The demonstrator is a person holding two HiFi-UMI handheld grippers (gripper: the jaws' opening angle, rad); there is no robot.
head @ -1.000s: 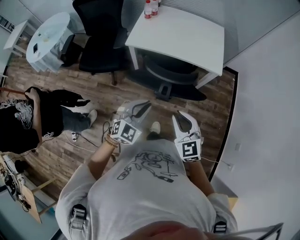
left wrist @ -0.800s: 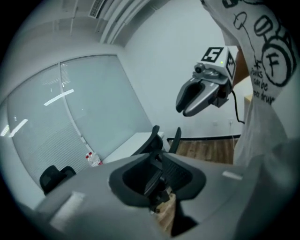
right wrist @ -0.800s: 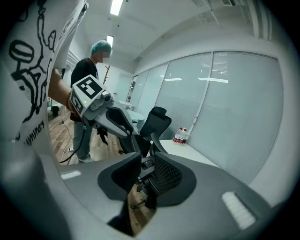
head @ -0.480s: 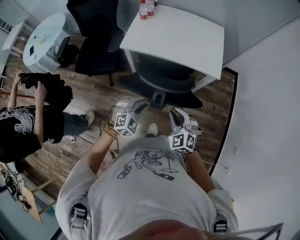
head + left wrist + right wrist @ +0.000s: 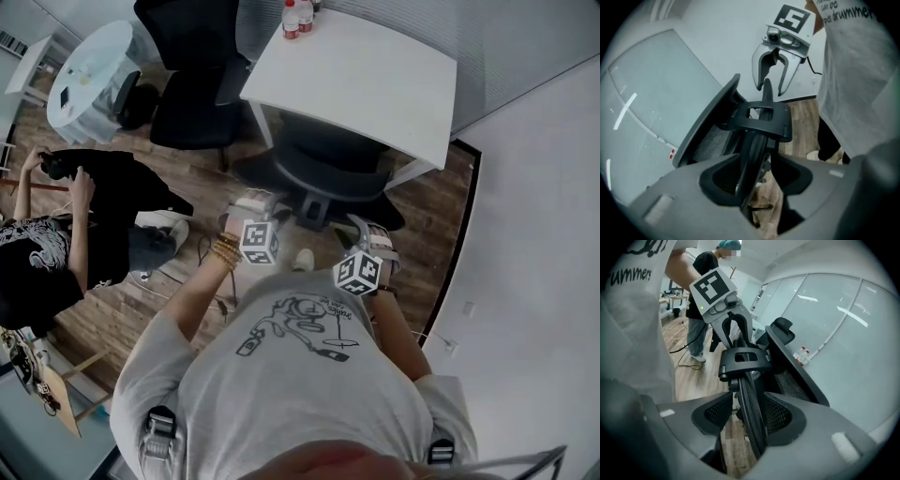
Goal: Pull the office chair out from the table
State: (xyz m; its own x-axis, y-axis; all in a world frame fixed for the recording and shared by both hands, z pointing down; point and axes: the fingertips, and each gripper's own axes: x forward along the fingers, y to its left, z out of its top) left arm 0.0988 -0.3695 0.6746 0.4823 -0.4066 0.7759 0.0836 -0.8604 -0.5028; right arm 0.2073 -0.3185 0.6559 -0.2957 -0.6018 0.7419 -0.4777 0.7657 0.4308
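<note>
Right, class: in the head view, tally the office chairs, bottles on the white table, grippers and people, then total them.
Office chairs: 2
Bottles: 2
Grippers, left and right, jaws just opened, chair back between them: 2
People: 2
Total: 8

Up top, the head camera stares steeply down past the wearer's pale grey T-shirt (image 5: 300, 375) onto the white rectangular table (image 5: 375, 84) and the black mesh-backed office chair (image 5: 323, 169) tucked under it, both well below. Down low, the left gripper (image 5: 251, 202) camera sits tight against the chair's back, looking along its rim towards the right gripper (image 5: 367, 232). The right gripper's camera faces back the opposite way. Both share the black plastic back bracket (image 5: 761, 119) between them.
</note>
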